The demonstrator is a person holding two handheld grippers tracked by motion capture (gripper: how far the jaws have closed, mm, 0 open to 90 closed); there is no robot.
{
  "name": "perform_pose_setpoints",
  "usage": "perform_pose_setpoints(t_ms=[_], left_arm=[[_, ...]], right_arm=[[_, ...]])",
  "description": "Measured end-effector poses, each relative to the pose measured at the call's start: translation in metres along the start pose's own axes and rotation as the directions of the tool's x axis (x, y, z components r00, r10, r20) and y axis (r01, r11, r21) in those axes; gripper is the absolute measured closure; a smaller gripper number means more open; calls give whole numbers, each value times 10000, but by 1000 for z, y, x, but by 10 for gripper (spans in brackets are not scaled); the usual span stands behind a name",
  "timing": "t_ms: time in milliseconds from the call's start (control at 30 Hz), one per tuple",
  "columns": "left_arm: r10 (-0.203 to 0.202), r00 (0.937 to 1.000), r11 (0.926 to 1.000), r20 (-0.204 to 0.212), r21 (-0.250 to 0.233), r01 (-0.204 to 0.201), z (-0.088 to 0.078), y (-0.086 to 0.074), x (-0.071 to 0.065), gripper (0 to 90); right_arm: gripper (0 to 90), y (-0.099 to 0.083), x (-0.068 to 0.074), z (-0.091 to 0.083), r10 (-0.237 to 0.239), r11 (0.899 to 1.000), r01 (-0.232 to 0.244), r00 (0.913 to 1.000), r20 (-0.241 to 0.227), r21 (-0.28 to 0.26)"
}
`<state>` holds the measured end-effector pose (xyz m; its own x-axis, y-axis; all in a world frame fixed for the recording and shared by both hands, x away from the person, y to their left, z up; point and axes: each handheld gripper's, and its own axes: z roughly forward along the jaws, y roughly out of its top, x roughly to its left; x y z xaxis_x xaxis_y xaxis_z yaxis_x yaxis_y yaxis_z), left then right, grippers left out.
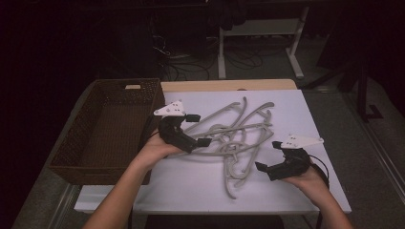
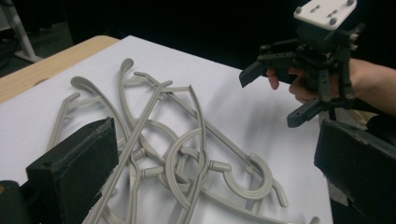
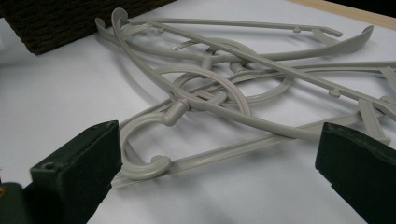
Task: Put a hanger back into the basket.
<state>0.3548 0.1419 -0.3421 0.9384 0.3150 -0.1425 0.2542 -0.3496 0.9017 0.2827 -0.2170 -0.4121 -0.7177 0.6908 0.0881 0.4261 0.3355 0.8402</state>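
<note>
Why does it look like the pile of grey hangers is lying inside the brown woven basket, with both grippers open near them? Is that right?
Not quite. The hangers lie tangled on the white table, beside the basket, not in it; the high view shows this. The left gripper and right gripper are indeed open near them.

A dim lab: a white worktop (image 1: 200, 191) on a bare frame, loose cables (image 1: 191, 64) on the floor behind, and another desk's legs (image 1: 222, 52) beyond.

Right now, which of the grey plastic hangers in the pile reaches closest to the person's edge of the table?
The grey plastic hanger whose hooked end sticks out of the pile toward the person; the others lie tangled farther back.
</note>
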Motion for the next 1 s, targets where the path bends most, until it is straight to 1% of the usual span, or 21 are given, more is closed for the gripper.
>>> perform_pose_setpoints(t_ms=[33, 167, 333, 367, 433, 500, 567, 733, 767, 800, 867, 900, 967, 1000], left_arm=[[-51, 10000, 9999, 19, 122, 51, 7, -1, 2, 0], [-64, 10000, 9987, -66, 496, 67, 18, -6, 7, 0], [-156, 9997, 9962, -169, 851, 170, 24, -17, 11, 2], [-156, 9997, 9962, -169, 851, 170, 24, -17, 11, 2], [-148, 9996, 9945, -256, 1037, 174, 27, -21, 13, 3], [-187, 9995, 9934, -251, 1127, 215, 29, -24, 14, 12], [-141, 9994, 9920, -302, 1248, 177, 32, -27, 14, 13], [-35, 9995, 9848, -308, 1732, 88, 40, -34, 14, 13], [-35, 9995, 9848, -308, 1732, 88, 40, -34, 14, 14], [71, 9993, 9796, -354, 2012, 1, 44, -38, 14, 14], [117, 9993, 9759, -346, 2182, -39, 46, -41, 15, 37], [117, 9993, 9759, -346, 2182, -39, 46, -41, 15, 43], [119, 9994, 9708, -329, 2400, -37, 50, -45, 16, 49], [240, 9992, 9674, -332, 2529, -149, 52, -46, 16, 57]], right_arm=[[0, 0, 0, 0, 5, 10000, -5, 10000, -7, 13], [0, -1, 0, 1, -14, 10000, 14, 10000, -16, 52], [1, -1, -2, 1, 4, 10000, -4, 10000, 5, 23], [1, -1, -2, 1, 4, 10000, -4, 10000, 5, 23], [0, -1, -3, 0, 8, 10000, -8, 10000, 25, 24], [0, -1, -4, 0, 16, 10000, -16, 10000, 38, 26], [1, -1, -3, 0, 15, 10000, -15, 10000, 17, 36], [1, -1, -3, 2, -16, 10000, 16, 10000, -41, 52], [1, -1, -3, 2, -16, 10000, 16, 10000, -41, 52], [0, -1, -2, 3, -61, 9999, 62, 9999, -80, 79], [1, -1, -2, 3, -61, 9999, 62, 9999, -101, 96], [1, 0, -1, 4, -82, 9999, 83, 9999, -114, 106], [0, 0, -1, 4, -76, 9999, 77, 9999, -131, 86], [0, 0, -1, 3, -78, 9999, 79, 9999, -116, 86]])
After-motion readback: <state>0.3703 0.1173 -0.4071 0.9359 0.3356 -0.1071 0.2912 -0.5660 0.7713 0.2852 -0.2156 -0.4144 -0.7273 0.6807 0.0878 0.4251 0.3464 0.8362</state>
